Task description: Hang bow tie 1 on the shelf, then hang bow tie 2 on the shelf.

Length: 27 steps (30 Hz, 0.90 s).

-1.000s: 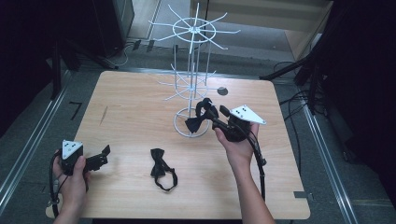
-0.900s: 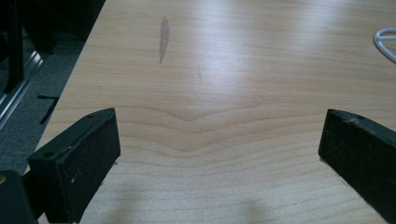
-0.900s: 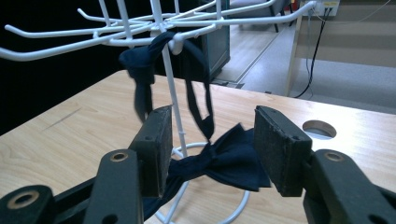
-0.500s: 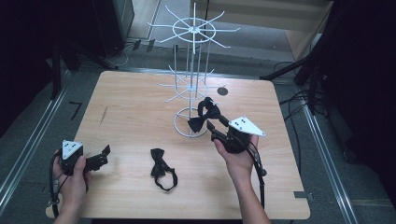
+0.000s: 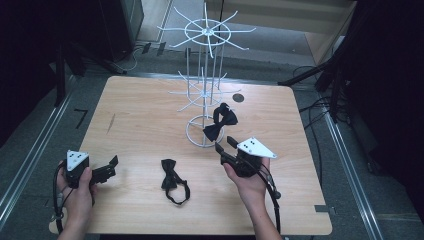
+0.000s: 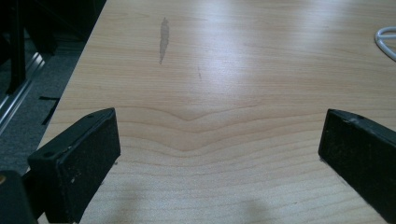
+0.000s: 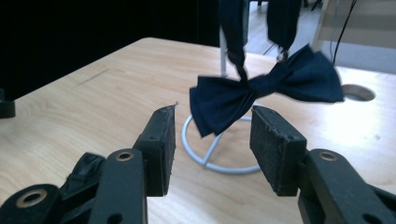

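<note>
just past hanging one bow tie (image 5: 220,121) on the white rack (image 5: 204,90); right tongs (image 5: 224,148) apart, empty (having just narrowed slightly). next: second bow tie (image 5: 173,180) on desk (image 5: 140,115), front-left of rack; left tongs (image 5: 111,166) apart.

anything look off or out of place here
One bow tie lies loose on the table while the other bow tie hangs tilted on the white rack. A dark smudge marks the wood.
</note>
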{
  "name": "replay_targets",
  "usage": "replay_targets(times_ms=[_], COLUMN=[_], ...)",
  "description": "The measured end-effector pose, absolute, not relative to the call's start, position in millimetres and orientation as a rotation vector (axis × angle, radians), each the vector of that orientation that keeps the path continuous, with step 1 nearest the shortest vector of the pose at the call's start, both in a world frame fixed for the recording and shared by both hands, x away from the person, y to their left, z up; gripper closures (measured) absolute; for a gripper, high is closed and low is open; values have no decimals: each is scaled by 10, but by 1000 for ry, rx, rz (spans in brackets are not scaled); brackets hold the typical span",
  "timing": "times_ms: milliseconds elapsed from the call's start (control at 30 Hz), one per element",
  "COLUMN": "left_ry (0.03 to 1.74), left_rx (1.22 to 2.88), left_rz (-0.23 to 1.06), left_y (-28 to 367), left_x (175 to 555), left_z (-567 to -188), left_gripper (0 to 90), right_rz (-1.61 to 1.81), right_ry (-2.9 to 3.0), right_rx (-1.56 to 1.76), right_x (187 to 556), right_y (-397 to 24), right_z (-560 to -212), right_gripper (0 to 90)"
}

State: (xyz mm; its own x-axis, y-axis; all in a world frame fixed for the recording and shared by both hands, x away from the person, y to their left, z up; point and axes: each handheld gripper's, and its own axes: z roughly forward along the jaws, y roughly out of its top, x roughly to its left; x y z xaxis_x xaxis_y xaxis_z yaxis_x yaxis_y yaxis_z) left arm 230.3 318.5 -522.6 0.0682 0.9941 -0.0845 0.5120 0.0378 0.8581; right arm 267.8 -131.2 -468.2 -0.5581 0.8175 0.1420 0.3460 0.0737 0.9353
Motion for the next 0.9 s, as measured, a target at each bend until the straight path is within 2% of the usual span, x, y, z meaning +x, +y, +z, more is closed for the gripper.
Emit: replay_targets(times_ms=[900], left_ry=[1551], left_rx=[1568], left_rz=[788], left_y=[3193], left_x=[2310], left_z=[-5227], left_gripper=[0], right_rz=[1478], right_ry=[2076], right_rx=[1140], right_x=[2493], right_y=[-1030], right_z=[-5033], right_gripper=[519])
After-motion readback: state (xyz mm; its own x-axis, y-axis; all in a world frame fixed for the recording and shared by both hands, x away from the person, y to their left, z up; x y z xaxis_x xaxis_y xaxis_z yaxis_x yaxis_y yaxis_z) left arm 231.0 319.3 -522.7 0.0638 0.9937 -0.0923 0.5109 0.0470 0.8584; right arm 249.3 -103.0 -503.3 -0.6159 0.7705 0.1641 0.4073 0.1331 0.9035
